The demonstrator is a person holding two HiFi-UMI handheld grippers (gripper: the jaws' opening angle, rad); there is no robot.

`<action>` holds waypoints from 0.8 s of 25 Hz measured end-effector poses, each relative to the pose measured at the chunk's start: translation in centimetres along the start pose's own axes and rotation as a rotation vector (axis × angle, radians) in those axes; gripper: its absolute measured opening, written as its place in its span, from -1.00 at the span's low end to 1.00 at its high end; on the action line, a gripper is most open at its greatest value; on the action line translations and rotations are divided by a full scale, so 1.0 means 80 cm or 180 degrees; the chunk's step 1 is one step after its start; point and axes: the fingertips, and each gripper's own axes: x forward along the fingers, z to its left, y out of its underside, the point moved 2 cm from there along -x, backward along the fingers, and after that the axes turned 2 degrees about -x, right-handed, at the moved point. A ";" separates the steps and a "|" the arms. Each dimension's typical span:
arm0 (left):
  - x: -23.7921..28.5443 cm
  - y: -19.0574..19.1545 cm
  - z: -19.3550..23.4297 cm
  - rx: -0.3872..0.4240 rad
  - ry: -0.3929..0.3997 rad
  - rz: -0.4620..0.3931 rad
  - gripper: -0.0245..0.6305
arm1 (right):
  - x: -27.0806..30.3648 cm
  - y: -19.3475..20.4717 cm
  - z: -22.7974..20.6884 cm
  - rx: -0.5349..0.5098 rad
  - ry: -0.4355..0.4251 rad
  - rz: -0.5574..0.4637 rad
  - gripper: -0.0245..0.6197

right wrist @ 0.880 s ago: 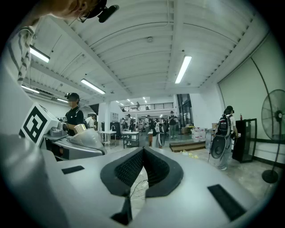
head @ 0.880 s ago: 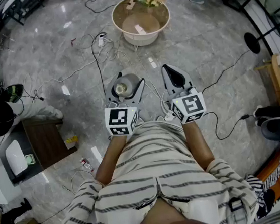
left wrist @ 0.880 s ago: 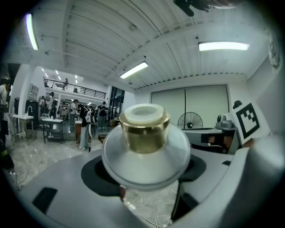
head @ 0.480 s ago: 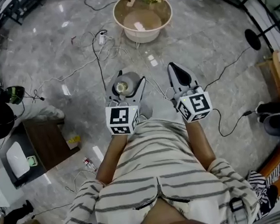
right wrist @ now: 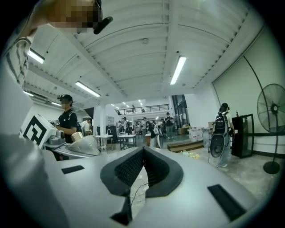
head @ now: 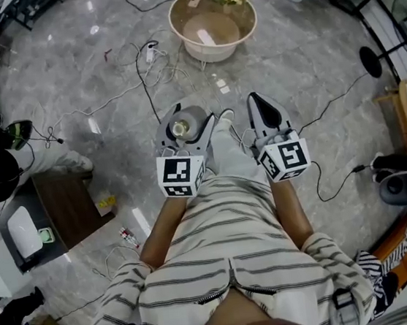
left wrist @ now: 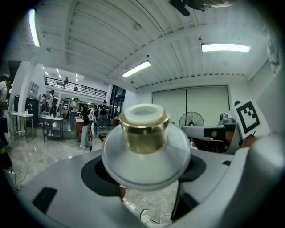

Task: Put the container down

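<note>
A clear round container with a gold cap (head: 179, 129) is held off the floor between the jaws of my left gripper (head: 186, 120). In the left gripper view the container (left wrist: 144, 151) fills the middle, its cap facing the camera, and the left gripper (left wrist: 144, 176) is shut on its wide body. My right gripper (head: 266, 112) hangs beside it to the right, shut with nothing in it. Its dark pads (right wrist: 133, 168) meet in the right gripper view. The container (right wrist: 83, 145) also shows at that view's left.
A beige basin (head: 227, 45) with flowers on its rim stands on the marble floor ahead. White cables (head: 149, 63) trail across the floor before it. A low wooden table (head: 65, 204) is at the left, and a fan stand (head: 375, 63) at the right. People stand further off.
The person has stepped forward and a light trouser leg now shows between the grippers. Both grippers shifted slightly down in view. The container stays in the left gripper.
</note>
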 end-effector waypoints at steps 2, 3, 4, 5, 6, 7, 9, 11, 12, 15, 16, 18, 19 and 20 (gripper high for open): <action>0.015 0.003 0.006 0.0021 0.0006 0.0039 0.08 | 0.014 0.004 -0.006 -0.0004 -0.0016 0.0020 -0.91; 0.023 0.005 0.009 0.0031 0.0005 0.0067 0.08 | 0.021 0.006 -0.010 -0.0008 -0.0023 0.0044 -0.91; 0.032 0.005 0.012 0.0037 0.0004 0.0092 0.08 | 0.030 0.007 -0.016 -0.0013 -0.0027 0.0069 -0.90; 0.041 0.004 0.016 0.0039 0.0003 0.0111 0.08 | 0.039 0.007 -0.022 -0.0016 -0.0028 0.0088 -0.91; 0.051 0.002 0.021 0.0039 0.0003 0.0121 0.08 | 0.049 0.007 -0.027 -0.0013 -0.0028 0.0097 -0.90; 0.061 -0.001 0.026 0.0041 0.0004 0.0122 0.08 | 0.058 0.005 -0.032 -0.0009 -0.0030 0.0095 -0.90; 0.084 -0.005 0.036 0.0046 0.0013 0.0108 0.08 | 0.079 0.005 -0.043 -0.0013 -0.0041 0.0080 -0.91; 0.111 -0.003 0.046 0.0054 0.0021 0.0134 0.08 | 0.103 0.007 -0.059 -0.0005 -0.0039 0.0078 -0.91; 0.126 -0.003 0.052 0.0058 0.0027 0.0157 0.08 | 0.116 0.008 -0.069 0.0005 -0.0033 0.0089 -0.91; 0.175 -0.020 0.066 0.0043 0.0055 0.0151 0.08 | 0.158 0.001 -0.103 0.0001 -0.0030 0.0135 -0.90; 0.192 -0.028 0.072 0.0040 0.0052 0.0145 0.08 | 0.172 -0.003 -0.114 -0.0009 -0.0040 0.0144 -0.90; 0.225 -0.042 0.083 0.0037 0.0038 0.0142 0.08 | 0.200 -0.012 -0.134 -0.0009 -0.0056 0.0139 -0.90; 0.241 -0.048 0.087 0.0035 0.0038 0.0140 0.08 | 0.213 -0.015 -0.146 -0.0001 -0.0059 0.0132 -0.90; 0.258 -0.053 0.091 0.0035 0.0040 0.0138 0.08 | 0.225 -0.018 -0.157 0.0006 -0.0062 0.0125 -0.90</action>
